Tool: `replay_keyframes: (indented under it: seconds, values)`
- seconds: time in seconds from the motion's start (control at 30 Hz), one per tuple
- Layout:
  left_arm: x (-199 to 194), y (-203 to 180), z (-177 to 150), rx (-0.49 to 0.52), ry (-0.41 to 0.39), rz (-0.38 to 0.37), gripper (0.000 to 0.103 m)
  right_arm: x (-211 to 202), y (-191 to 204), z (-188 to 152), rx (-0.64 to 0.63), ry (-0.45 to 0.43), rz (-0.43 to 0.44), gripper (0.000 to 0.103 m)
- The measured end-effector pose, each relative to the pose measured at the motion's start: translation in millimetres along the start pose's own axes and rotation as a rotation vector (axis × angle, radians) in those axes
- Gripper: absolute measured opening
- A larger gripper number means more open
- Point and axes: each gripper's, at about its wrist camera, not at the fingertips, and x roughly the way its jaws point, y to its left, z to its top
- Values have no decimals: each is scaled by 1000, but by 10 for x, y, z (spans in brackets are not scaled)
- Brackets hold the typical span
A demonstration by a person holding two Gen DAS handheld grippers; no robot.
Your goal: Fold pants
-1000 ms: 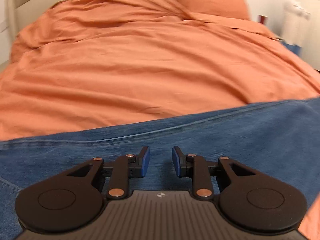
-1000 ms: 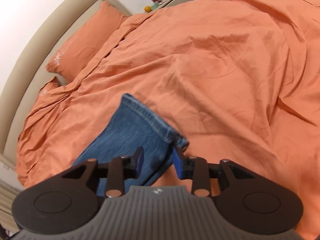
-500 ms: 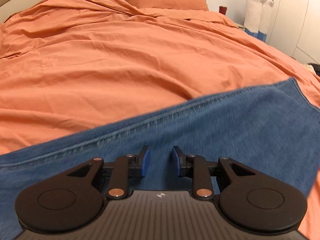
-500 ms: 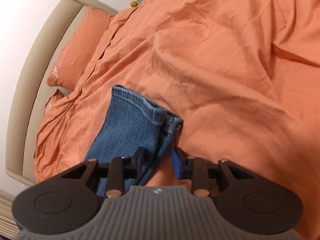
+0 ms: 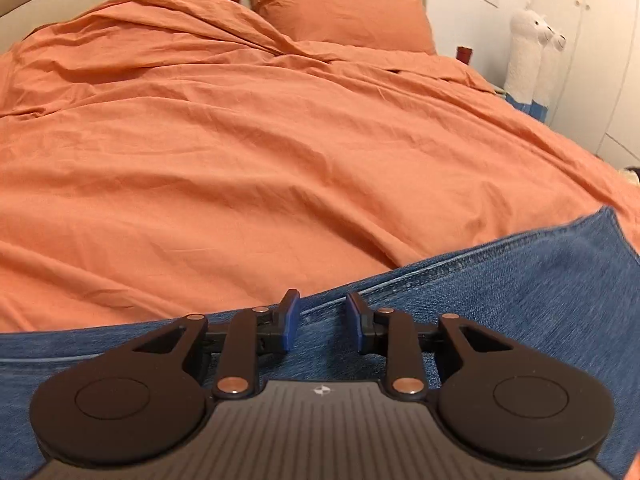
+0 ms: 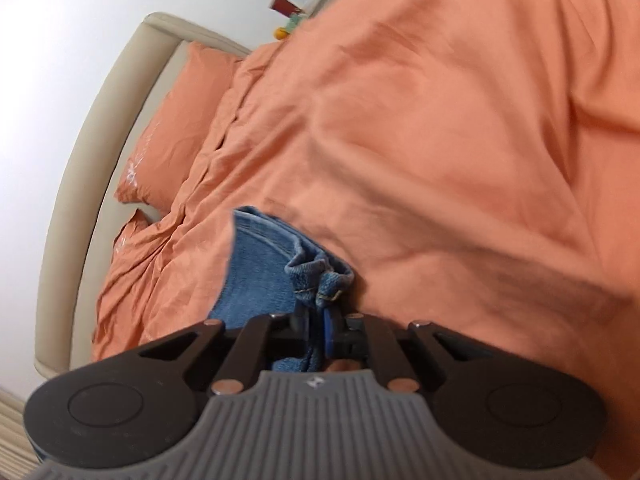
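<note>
Orange duvet carries jeans spread at 5 o'clock; left gripper hovers over them, jaws spread, right gripper pinches bunched hem, so folding looks barely begun.

Orange-covered bed carries blue jeans and a pillow.

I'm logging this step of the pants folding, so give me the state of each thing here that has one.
jeans: spread flat across the duvet, hem end bunched and pinched.
right gripper: shut on the jeans near the leg hems.
left gripper: open, fingers apart above the denim, gripping nothing.
duvet: orange, wrinkled, covering the bed.
pillow: lying at the headboard.
</note>
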Motion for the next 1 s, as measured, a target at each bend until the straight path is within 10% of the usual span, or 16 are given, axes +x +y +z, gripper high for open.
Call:
replay_keyframes:
  seconds: [0.5,0.77,1.0]
  values:
    - [-1519,935,-359,-164,-18,105,32,-691,2272,-243,-487,-80,147,1]
    - [-2070,1256,-758,-354,-37,54,32,-554,3391,-1308,-682,7,263,1]
    - [-2215,1497,-989,-505,-58,-42,32,-36,3328,-2571,-735,197,273,1]
